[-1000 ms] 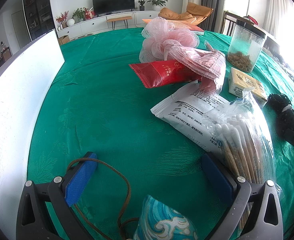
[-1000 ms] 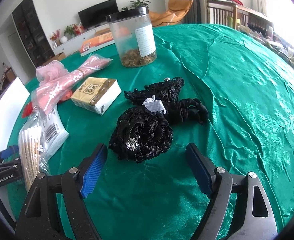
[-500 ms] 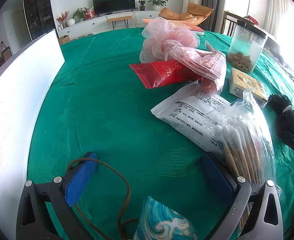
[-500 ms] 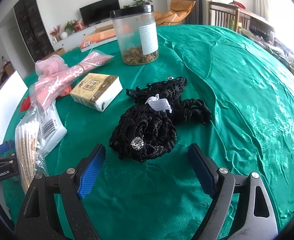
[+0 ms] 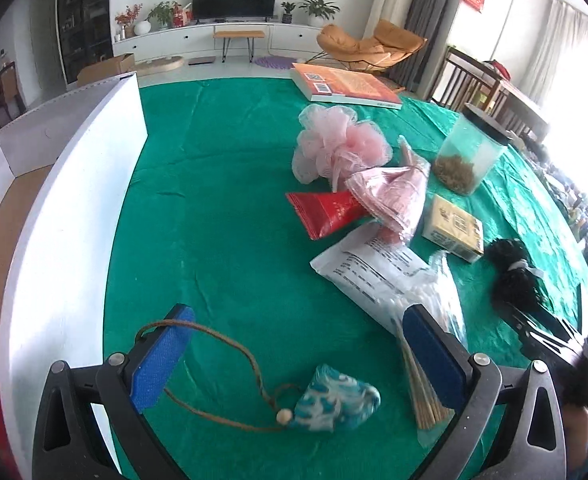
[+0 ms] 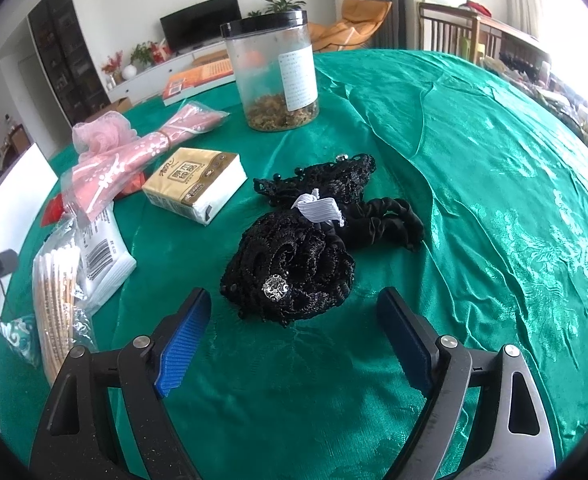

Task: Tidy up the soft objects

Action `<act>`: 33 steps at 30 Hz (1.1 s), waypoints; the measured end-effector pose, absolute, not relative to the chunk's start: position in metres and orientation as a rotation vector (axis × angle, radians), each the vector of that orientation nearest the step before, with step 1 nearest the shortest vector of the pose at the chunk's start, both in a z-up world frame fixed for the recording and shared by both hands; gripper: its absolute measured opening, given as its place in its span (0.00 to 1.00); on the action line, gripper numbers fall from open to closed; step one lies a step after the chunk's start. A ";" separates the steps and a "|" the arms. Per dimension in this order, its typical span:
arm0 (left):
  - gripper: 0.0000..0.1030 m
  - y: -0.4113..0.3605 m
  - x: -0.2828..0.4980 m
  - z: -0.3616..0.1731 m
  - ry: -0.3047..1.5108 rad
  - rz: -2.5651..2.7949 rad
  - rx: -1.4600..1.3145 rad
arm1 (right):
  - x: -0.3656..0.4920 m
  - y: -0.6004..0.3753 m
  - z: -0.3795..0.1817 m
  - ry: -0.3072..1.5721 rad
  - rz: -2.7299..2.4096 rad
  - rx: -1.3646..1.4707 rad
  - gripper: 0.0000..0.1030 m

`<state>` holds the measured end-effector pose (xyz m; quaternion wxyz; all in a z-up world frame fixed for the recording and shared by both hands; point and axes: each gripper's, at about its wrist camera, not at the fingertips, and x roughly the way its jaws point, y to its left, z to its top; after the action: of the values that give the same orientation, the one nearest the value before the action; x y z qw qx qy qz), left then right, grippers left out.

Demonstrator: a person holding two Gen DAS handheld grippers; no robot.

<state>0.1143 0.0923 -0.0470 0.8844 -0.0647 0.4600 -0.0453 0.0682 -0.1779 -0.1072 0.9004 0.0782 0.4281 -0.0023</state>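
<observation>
My left gripper (image 5: 294, 356) is open above a blue-and-white sachet (image 5: 336, 400) with a brown cord (image 5: 214, 336), which lies between its pads on the green cloth. My right gripper (image 6: 294, 336) is open just short of a black lace hair bundle (image 6: 294, 264) with a rhinestone and a white tag (image 6: 318, 208). A pink mesh puff (image 5: 334, 144), a pink floral bag (image 5: 390, 196), a tissue pack (image 6: 194, 184) and a cotton-swab bag (image 6: 58, 292) lie on the table.
A white open box (image 5: 62, 232) stands along the left edge. A clear jar with a black lid (image 6: 278, 76), a red packet (image 5: 326, 212), a white printed pouch (image 5: 374, 272) and an orange book (image 5: 346, 88) lie on the green tablecloth (image 6: 474, 160).
My left gripper has risen and pulled back, so the whole sachet and the box interior now show. My right gripper has edged closer to the black hair bundle.
</observation>
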 end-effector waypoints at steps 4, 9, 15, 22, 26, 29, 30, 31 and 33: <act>1.00 0.082 0.075 -0.051 0.926 -0.167 -0.038 | 0.068 -0.178 -0.107 0.886 -0.004 0.163 0.85; 1.00 0.062 0.042 -0.074 0.963 -0.202 0.058 | 0.068 -0.178 -0.107 0.886 -0.004 0.163 0.85; 1.00 0.057 0.019 -0.069 0.932 -0.222 0.048 | 0.068 -0.178 -0.107 0.887 -0.005 0.160 0.85; 1.00 0.088 0.079 -0.104 1.035 -0.031 -0.026 | 0.066 -0.179 -0.105 0.884 0.008 0.188 0.85; 1.00 0.086 0.087 -0.112 1.045 -0.020 0.001 | 0.060 -0.177 -0.102 0.883 0.088 0.256 0.85; 1.00 0.086 0.090 -0.114 1.054 -0.025 0.011 | 0.051 -0.163 -0.093 0.862 0.168 0.247 0.85; 1.00 0.087 0.092 -0.114 1.058 -0.029 0.013 | 0.046 -0.155 -0.090 0.854 0.199 0.229 0.85; 1.00 0.087 0.092 -0.114 1.062 -0.034 0.016 | 0.042 -0.145 -0.086 0.847 0.238 0.211 0.85; 1.00 0.088 0.092 -0.113 1.069 -0.043 0.021 | 0.034 -0.125 -0.081 0.844 0.317 0.181 0.85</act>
<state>0.0920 0.0885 -0.1127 0.8602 0.0101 0.5094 -0.0207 0.0339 -0.1245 -0.0812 0.8962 0.0872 0.4073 0.1529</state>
